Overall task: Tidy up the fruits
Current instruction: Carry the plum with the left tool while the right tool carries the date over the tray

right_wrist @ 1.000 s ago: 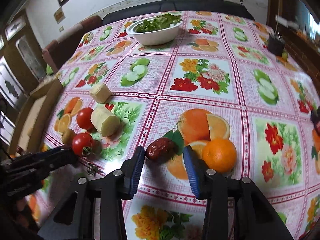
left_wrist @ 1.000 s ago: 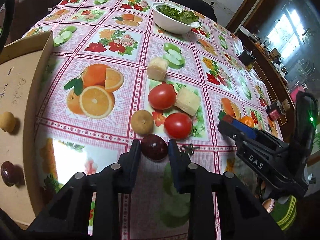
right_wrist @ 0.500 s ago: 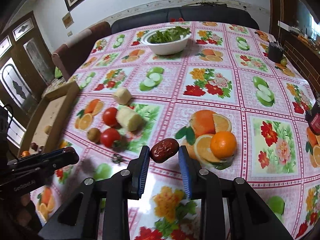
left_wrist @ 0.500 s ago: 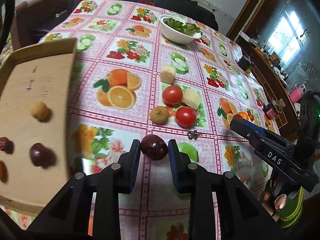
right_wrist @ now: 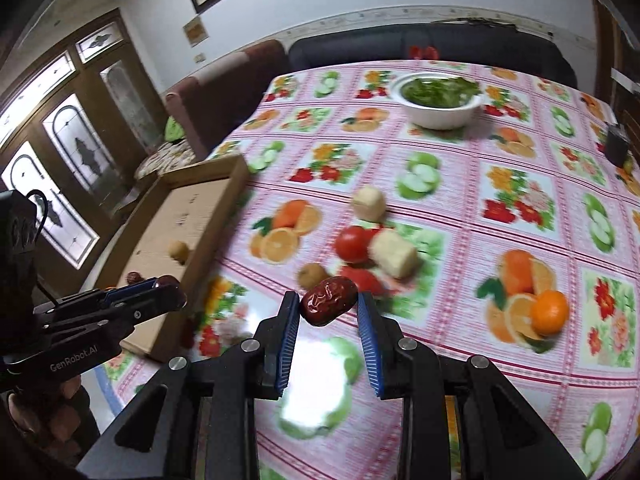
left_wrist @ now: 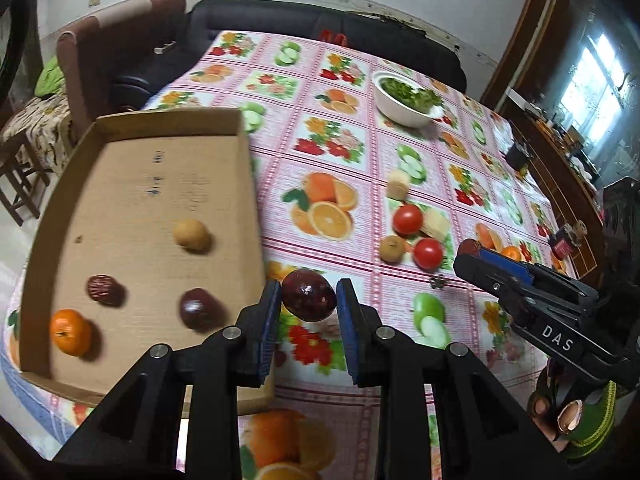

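Note:
My left gripper (left_wrist: 308, 300) is shut on a dark purple round fruit (left_wrist: 308, 295), held above the table just right of the cardboard tray (left_wrist: 52, 220). The tray holds a tangerine (left_wrist: 70, 332), a red date (left_wrist: 103, 289), a dark fruit (left_wrist: 197, 309) and a tan fruit (left_wrist: 191, 235). My right gripper (right_wrist: 329, 307) is shut on a wrinkled red date (right_wrist: 328, 305), held above the table; it also shows in the left wrist view (left_wrist: 468, 249). Two tomatoes (left_wrist: 407, 218), a tan fruit (left_wrist: 392, 248) and an orange (right_wrist: 550, 312) lie on the tablecloth.
Two pale cut chunks (left_wrist: 434, 222) lie by the tomatoes. A white bowl of greens (left_wrist: 408, 100) stands at the far side. A small dark star-shaped bit (left_wrist: 438, 281) lies on the cloth. A dark cup (right_wrist: 618, 144) stands far right. A sofa and chairs surround the table.
Both grippers have risen and swung left with their fruits. The tray has come further into the left wrist view, and the left gripper's fruit is now near its right wall.

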Demonstrator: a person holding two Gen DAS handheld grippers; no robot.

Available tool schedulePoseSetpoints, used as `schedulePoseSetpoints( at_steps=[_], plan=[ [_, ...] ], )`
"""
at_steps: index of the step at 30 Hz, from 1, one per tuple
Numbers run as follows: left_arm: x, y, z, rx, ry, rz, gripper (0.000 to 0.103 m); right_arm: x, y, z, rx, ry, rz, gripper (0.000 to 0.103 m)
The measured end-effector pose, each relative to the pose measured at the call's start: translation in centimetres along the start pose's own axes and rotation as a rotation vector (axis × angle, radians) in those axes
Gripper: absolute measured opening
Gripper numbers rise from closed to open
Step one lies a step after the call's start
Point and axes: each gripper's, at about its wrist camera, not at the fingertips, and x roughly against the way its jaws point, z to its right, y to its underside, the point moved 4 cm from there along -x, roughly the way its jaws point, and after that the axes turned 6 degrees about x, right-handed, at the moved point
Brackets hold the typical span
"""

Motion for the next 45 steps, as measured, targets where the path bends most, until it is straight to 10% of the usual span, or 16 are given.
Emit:
schedulePoseSetpoints(
  at_steps=[45],
  plan=[
    [0.9, -2.9, -12.1, 0.167, -0.169, 0.035, 0.026, -7.7, -5.8, -13.0, 0.190, -0.213, -0.070, 0.030]
  ],
)
